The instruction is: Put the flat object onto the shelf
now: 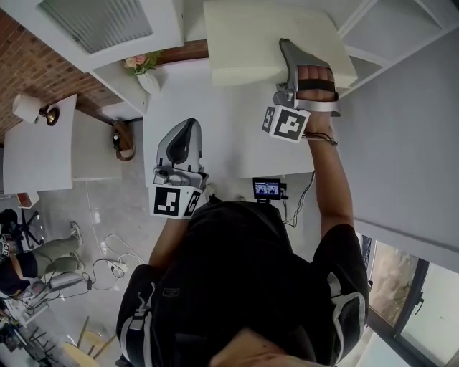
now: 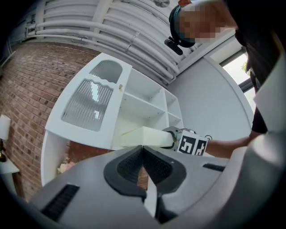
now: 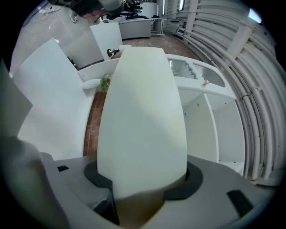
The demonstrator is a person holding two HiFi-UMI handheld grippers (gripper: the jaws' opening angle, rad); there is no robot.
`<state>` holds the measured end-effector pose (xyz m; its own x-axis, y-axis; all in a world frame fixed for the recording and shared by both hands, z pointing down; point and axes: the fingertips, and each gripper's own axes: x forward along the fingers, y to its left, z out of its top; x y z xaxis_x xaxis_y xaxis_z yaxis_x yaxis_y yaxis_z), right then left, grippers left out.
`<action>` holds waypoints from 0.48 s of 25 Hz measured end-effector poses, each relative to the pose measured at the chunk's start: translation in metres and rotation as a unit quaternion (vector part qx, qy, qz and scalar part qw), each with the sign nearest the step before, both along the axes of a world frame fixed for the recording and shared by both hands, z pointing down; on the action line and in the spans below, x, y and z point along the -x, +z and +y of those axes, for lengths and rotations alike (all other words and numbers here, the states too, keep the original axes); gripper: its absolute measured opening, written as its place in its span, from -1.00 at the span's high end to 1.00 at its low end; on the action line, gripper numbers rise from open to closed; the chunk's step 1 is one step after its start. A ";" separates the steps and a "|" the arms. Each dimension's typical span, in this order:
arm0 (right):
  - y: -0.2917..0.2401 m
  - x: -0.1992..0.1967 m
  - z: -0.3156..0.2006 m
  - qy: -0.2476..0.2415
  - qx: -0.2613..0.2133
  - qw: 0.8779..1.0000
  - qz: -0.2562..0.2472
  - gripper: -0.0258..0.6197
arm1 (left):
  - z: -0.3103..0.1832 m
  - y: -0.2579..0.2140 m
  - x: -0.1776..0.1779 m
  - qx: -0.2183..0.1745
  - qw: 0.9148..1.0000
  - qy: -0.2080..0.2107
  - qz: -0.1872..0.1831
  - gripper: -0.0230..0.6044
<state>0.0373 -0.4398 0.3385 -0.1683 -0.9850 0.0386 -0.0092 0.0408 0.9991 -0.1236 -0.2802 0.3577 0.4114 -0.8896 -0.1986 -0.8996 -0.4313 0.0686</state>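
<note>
The flat object (image 1: 265, 39) is a thick cream slab. My right gripper (image 1: 297, 72) is shut on its near edge and holds it up, level, in front of the white shelf unit (image 1: 401, 29). In the right gripper view the slab (image 3: 143, 112) fills the middle between the pads of that gripper (image 3: 140, 188), with the open shelf compartments (image 3: 214, 125) to its right. The left gripper view shows the slab (image 2: 143, 136) at the shelf's (image 2: 147, 103) lower compartment. My left gripper (image 1: 183, 140) hangs lower and to the left, shut and empty (image 2: 143, 165).
A white cabinet door with a ribbed glass panel (image 1: 100, 21) stands left of the shelf. A brick wall (image 2: 27, 80) lies behind. Flowers (image 1: 141, 63) sit near the white tabletop (image 1: 229, 143), and a small screen on a stand (image 1: 267, 188) is at its near edge.
</note>
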 end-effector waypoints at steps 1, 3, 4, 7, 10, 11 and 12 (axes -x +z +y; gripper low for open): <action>0.003 0.000 -0.009 0.003 0.001 1.000 0.004 0.01 | -0.001 0.001 0.001 0.001 1.000 -0.001 0.001 0.89; 0.005 0.002 -0.025 0.007 0.011 1.000 0.001 0.00 | -0.003 0.003 0.003 0.004 1.000 -0.001 0.001 0.89; 0.006 0.003 -0.032 0.010 0.021 1.000 0.000 -0.01 | -0.004 0.004 0.004 0.005 1.000 -0.002 0.001 0.89; 0.019 0.009 -0.054 0.014 0.058 0.998 0.014 -0.07 | -0.006 0.004 0.004 0.007 1.000 -0.003 0.003 0.89; 0.029 0.016 -0.073 0.013 0.074 0.997 0.023 -0.12 | -0.009 0.004 0.003 0.008 1.000 -0.002 0.005 0.89; 0.031 0.017 -0.078 0.014 0.081 0.996 0.023 -0.13 | -0.010 0.005 0.002 0.009 1.000 -0.002 0.005 0.89; 0.032 0.019 -0.084 0.017 0.088 0.996 0.023 -0.14 | -0.010 0.005 0.003 0.009 1.000 -0.001 0.005 0.89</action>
<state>0.0187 -0.5235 0.3701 -0.1294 -0.9673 0.2181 0.0317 0.2158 0.9759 -0.1263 -0.2904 0.3625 0.4076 -0.8941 -0.1856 -0.8999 -0.4278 0.0849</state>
